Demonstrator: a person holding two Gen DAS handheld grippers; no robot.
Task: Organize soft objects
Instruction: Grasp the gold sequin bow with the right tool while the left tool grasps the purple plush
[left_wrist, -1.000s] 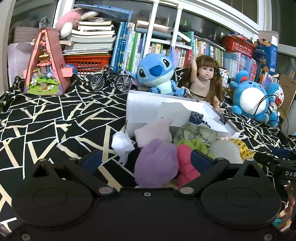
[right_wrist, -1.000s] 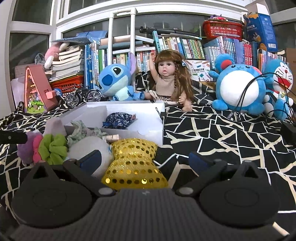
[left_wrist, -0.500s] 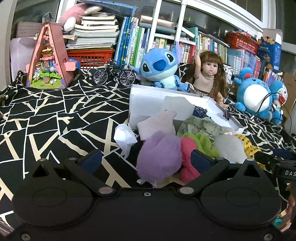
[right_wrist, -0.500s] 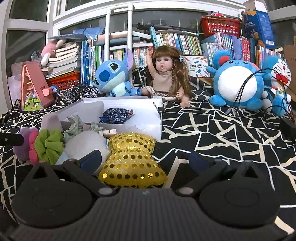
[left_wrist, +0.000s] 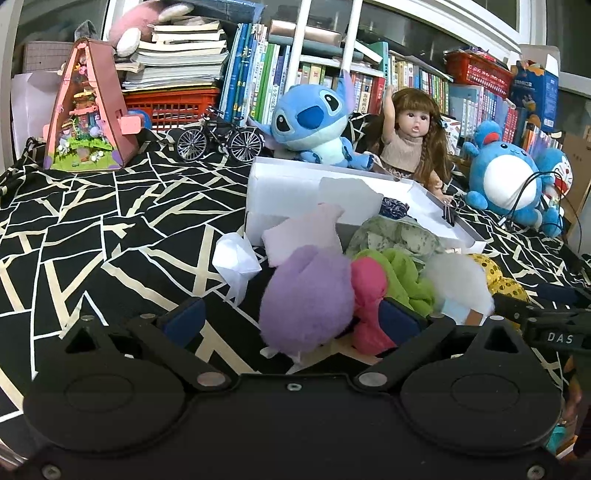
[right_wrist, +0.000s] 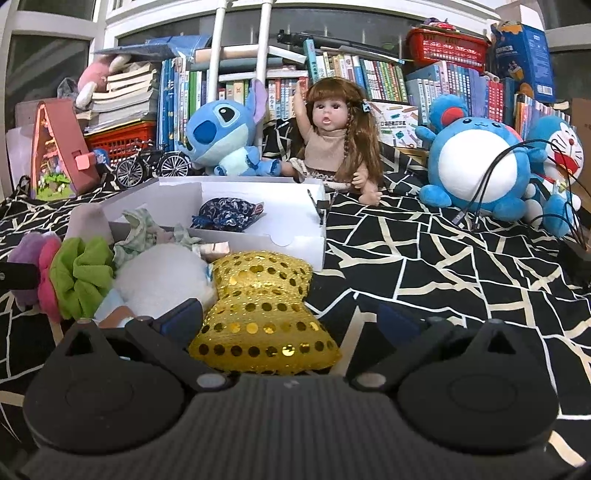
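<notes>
Grippers both open, neither holding anything. Left gripper (left_wrist: 291, 317): jaws spread wide, a purple fluffy pom (left_wrist: 306, 295) lies between the fingers, nearer the right finger; contact with either pad cannot be told. A pink scrunchie (left_wrist: 369, 291) sits just in front of the right finger (left_wrist: 400, 319), touching the pom. Beyond it, a green scrunchie (left_wrist: 406, 275) and a white fluffy piece (left_wrist: 458, 280). A white crumpled cloth (left_wrist: 236, 258) lies ahead and left of the pom on the black patterned cover (left_wrist: 110, 229).

Right gripper (right_wrist: 288, 321): jaws spread wide, a gold sequin bow (right_wrist: 264, 314) lies between the fingers, close to the left finger (right_wrist: 183, 317); the right finger stands well apart from it.

White box (right_wrist: 258, 212) straight ahead of both grippers, open-topped, with a dark blue patterned cloth (right_wrist: 229, 214) inside. The soft pile rests against its near wall.
</notes>
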